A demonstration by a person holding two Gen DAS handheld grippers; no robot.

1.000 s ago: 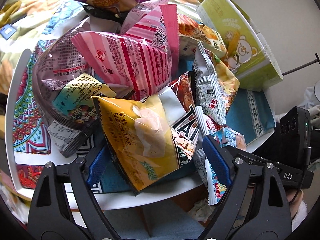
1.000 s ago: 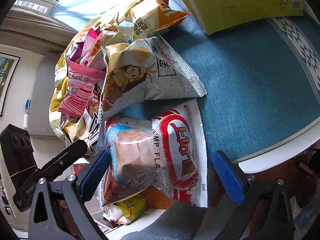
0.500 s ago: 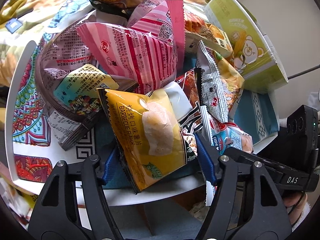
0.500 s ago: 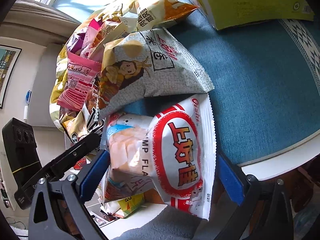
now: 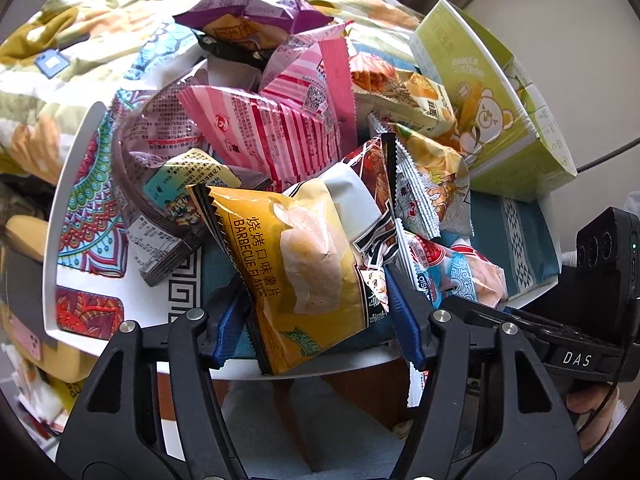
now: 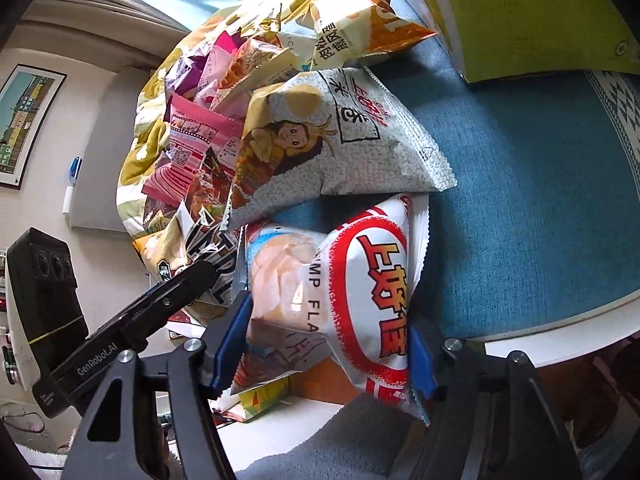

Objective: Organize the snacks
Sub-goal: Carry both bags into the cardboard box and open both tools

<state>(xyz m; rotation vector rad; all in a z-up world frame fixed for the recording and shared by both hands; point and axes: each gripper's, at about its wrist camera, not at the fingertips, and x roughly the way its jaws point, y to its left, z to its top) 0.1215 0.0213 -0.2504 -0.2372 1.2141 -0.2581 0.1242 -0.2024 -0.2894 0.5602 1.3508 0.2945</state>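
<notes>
Both pairs of blue pads, wide apart a second ago, are now closing in. The left hand-held gripper (image 5: pixel 318 322) is pinching the yellow barbecue chip bag (image 5: pixel 298 268) at the near edge of the desk (image 5: pixel 132 280), its jaws narrowing on the crinkled foil. The right hand-held gripper (image 6: pixel 324 340) is squeezing the white-and-red shrimp cracker bag (image 6: pixel 348 292), which is puffing between the pads at the rim of the desk.

Crowding behind the yellow bag are glossy pink striped packets (image 5: pixel 276 128), a purple pouch (image 5: pixel 252 16) on top of the heap, and a speckled grey bag with a cartoon figure (image 6: pixel 320 140) lying against the shrimp bag. A tall green cardboard box with a bear (image 5: pixel 492 100) is standing at the far side on a woven blue cloth (image 6: pixel 540 200). A flowered bedspread (image 5: pixel 80 32) is showing beyond.
</notes>
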